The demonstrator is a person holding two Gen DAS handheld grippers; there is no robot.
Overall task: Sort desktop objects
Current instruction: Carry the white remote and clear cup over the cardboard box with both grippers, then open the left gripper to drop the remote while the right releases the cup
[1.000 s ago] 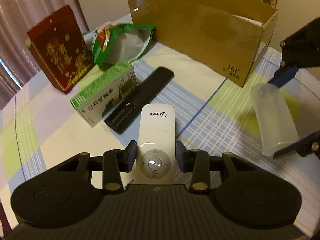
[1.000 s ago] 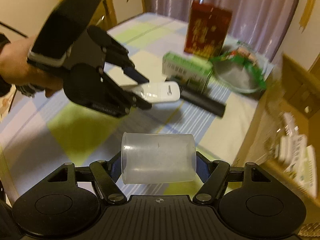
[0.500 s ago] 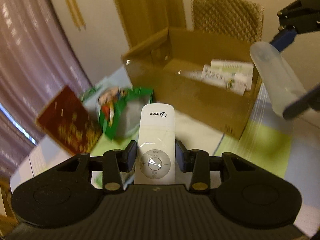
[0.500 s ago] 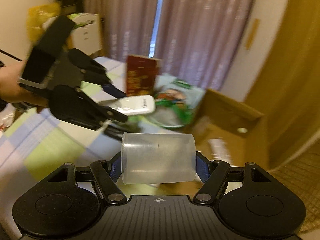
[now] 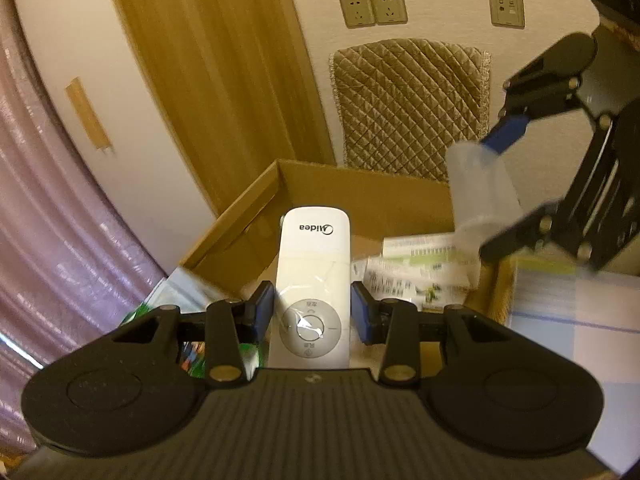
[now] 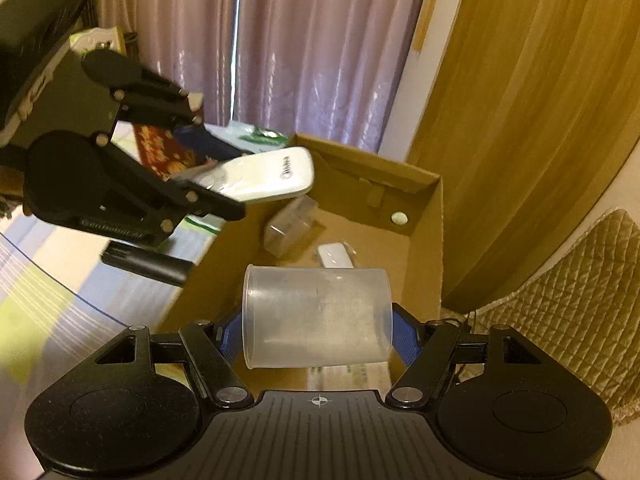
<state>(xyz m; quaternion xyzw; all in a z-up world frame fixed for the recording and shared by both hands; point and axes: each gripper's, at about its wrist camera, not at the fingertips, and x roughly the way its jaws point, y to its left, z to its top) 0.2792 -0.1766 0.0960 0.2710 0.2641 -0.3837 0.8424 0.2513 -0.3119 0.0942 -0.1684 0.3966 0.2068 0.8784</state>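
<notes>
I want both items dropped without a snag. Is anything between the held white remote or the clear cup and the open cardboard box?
Nothing visible blocks either. The white remote in the left gripper and the clear cup in the right gripper hang over the open cardboard box, which has bare floor left.

A quilted chair back (image 5: 412, 108) is seen behind the cardboard box (image 5: 360, 200), with wall sockets (image 5: 374, 8) mounted above it, a wooden door (image 5: 224, 64) set to its left, and mauve curtains (image 6: 304, 40) hung farther left still.
</notes>
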